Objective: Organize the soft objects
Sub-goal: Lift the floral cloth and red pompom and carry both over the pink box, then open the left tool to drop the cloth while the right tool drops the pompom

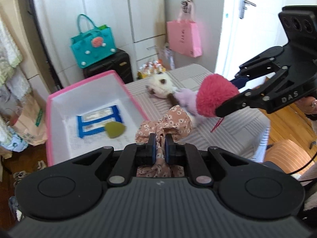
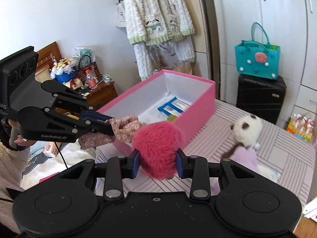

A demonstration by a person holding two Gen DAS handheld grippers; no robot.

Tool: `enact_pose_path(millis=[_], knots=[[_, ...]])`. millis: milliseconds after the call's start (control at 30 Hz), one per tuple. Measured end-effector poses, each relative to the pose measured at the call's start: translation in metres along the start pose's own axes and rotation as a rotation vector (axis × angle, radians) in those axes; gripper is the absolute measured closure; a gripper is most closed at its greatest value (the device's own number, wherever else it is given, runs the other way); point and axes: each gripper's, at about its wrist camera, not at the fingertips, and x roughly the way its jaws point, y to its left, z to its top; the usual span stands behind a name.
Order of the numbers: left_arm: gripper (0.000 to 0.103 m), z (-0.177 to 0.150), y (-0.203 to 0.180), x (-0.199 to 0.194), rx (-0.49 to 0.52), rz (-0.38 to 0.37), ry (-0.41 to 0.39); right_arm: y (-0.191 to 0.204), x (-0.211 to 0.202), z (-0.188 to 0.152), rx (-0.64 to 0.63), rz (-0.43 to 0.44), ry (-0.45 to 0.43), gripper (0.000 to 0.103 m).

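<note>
My left gripper (image 1: 160,145) is shut on a pink floral cloth (image 1: 166,124), which bunches up in front of the fingers and hangs below them. In the right wrist view the same cloth (image 2: 126,128) sticks out of that gripper at the left. My right gripper (image 2: 157,161) is shut on a fluffy red plush (image 2: 158,146), held above the striped bed. The red plush (image 1: 215,96) also shows at the right of the left wrist view. A pink box (image 1: 136,103) with a white inside stands open on the bed, holding a green soft piece (image 1: 115,130).
A white plush doll (image 2: 247,129) with a lilac dress lies on the striped bed cover (image 2: 277,158). A teal bag (image 1: 93,41) rests on a black suitcase (image 2: 261,99). A pink paper bag (image 1: 184,36) hangs on the wall. Blue-edged packets (image 1: 99,119) lie in the box.
</note>
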Motion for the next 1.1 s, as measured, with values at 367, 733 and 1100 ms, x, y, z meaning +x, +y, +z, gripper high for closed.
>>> enact_pose_path(millis=[367, 733, 1100], knots=[[0.094, 0.002, 0.067, 0.003, -0.117, 0.094, -0.041, 0.009, 0.054, 0.045, -0.082, 0.077, 0.001, 0.062], [0.094, 0.014, 0.123, 0.064, -0.127, 0.168, 0.082, 0.002, 0.127, 0.084, -0.141, 0.008, 0.04, 0.062], [0.093, 0.016, 0.149, 0.114, -0.208, 0.143, 0.274, -0.003, 0.169, 0.079, -0.161, 0.016, 0.164, 0.062]])
